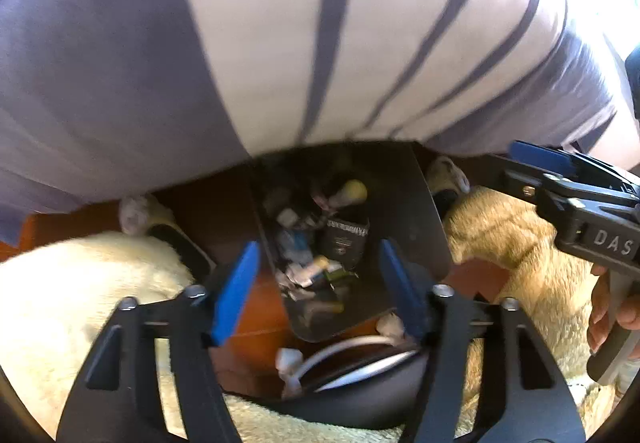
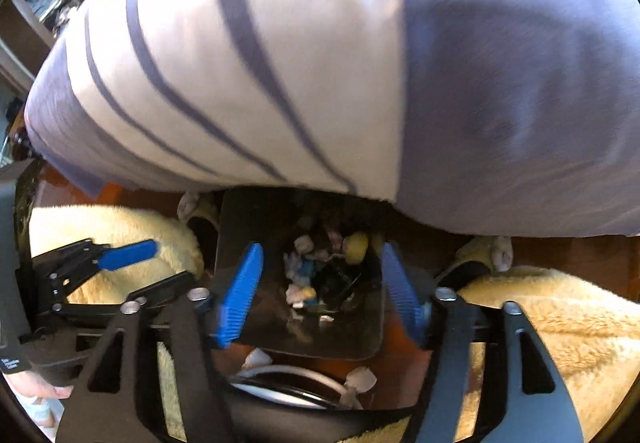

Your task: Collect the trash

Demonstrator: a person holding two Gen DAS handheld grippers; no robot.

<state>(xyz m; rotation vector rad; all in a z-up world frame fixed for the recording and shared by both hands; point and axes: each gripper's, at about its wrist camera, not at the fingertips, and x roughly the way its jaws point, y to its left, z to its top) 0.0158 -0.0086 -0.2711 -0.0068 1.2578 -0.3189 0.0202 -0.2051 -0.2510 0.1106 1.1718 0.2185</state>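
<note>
Both grippers, left [image 1: 316, 291] and right [image 2: 320, 293], hang spread wide, nothing between pads. Bin [image 1: 404, 211] of trash [image 1: 308, 255] sits straight ahead below both. Loose tissue wads [image 1: 289, 361] lie nearer, just under the fingertips, left gripper slightly closer.

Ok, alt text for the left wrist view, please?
The left claw hangs open and empty over a dark bin of trash on the floor. A striped shirt fills the top; the right claw enters at right.
</note>
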